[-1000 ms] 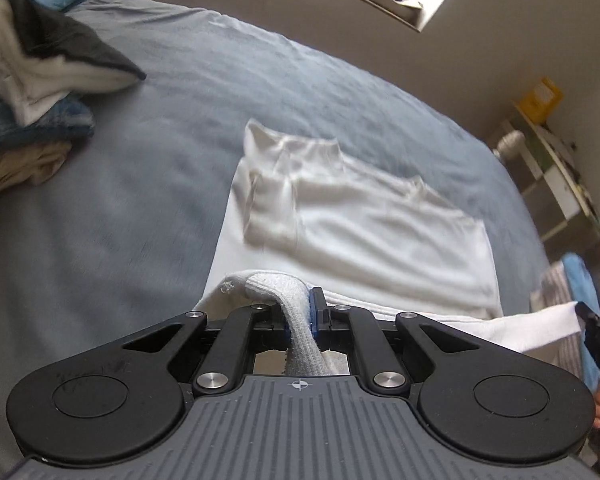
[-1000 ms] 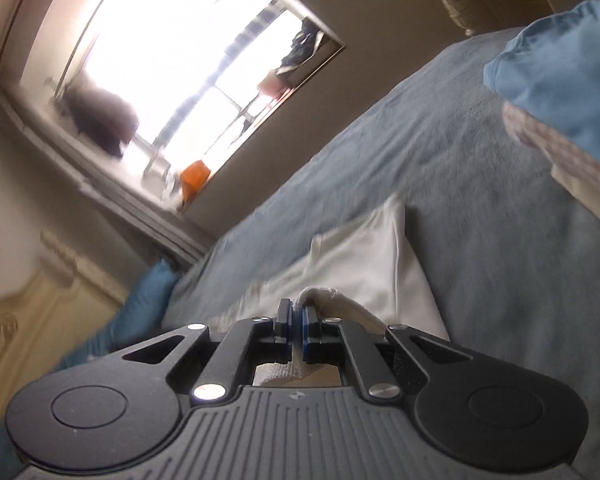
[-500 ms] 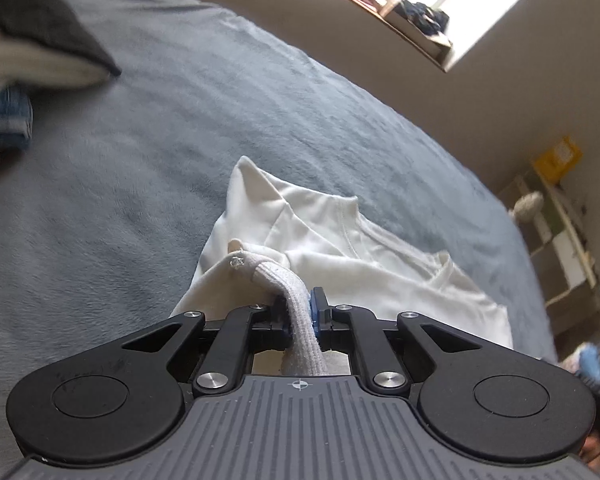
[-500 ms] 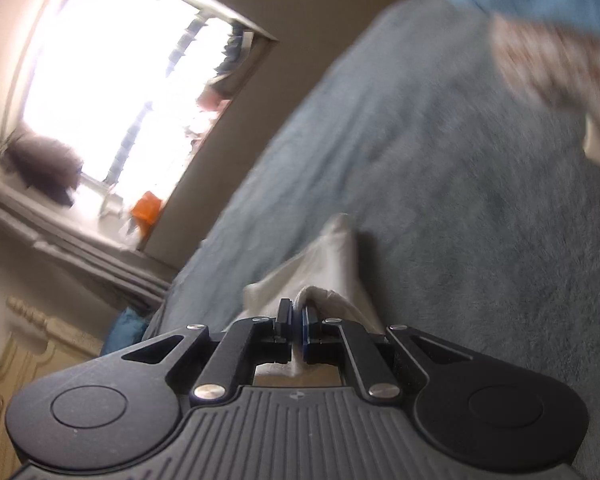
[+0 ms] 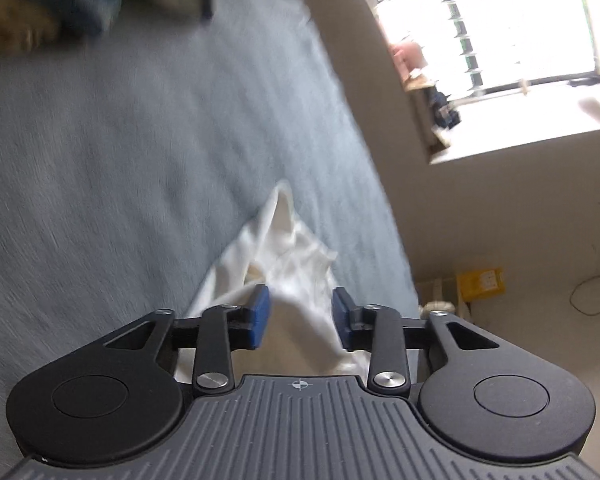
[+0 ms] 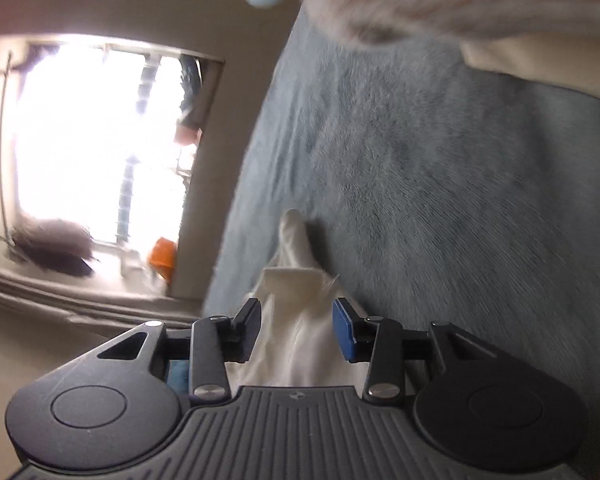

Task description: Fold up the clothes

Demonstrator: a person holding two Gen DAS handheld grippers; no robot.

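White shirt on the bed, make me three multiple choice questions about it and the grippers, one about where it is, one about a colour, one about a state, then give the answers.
1. Where does the white shirt lie?
A. on the grey-blue bed cover
B. on the window sill
C. on a wooden chair

2. What colour are the pads of the left gripper?
A. red
B. blue
C. yellow

3. How do the jaws of the right gripper stand?
A. shut on the shirt
B. shut on nothing
C. open, with the shirt between them

Answers:
1. A, the shirt rests bunched on the cover in both wrist views.
2. B, both pads show blue in the left wrist view.
3. C, a wide gap separates the jaws and the white cloth shows through it.
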